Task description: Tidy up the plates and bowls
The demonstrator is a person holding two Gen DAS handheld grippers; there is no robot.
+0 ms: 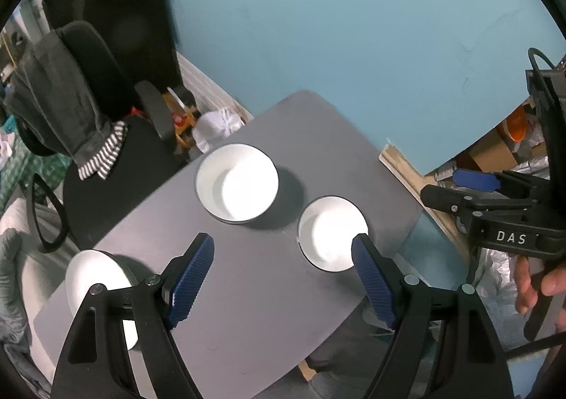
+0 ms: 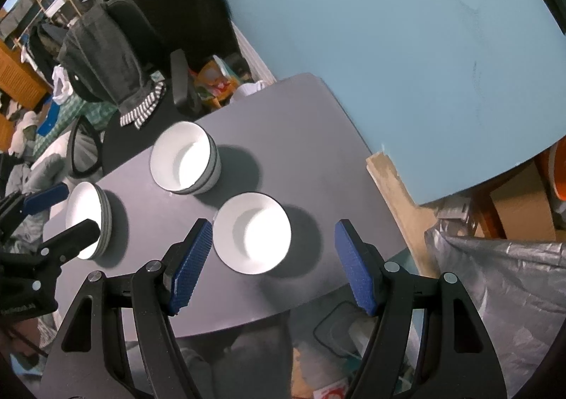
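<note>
On the grey tabletop (image 2: 318,137) at mid-frame, three white bowl groups sit apart, two already stacked, one single bowl (image 2: 252,232) unstacked, while both claws, left claw (image 1: 283,278) and right claw (image 2: 274,264), hover open and empty.

A grey table (image 2: 300,137) stands against a blue wall (image 2: 389,27); a jacket (image 2: 102,59) drapes a chair (image 2: 141,27).
</note>
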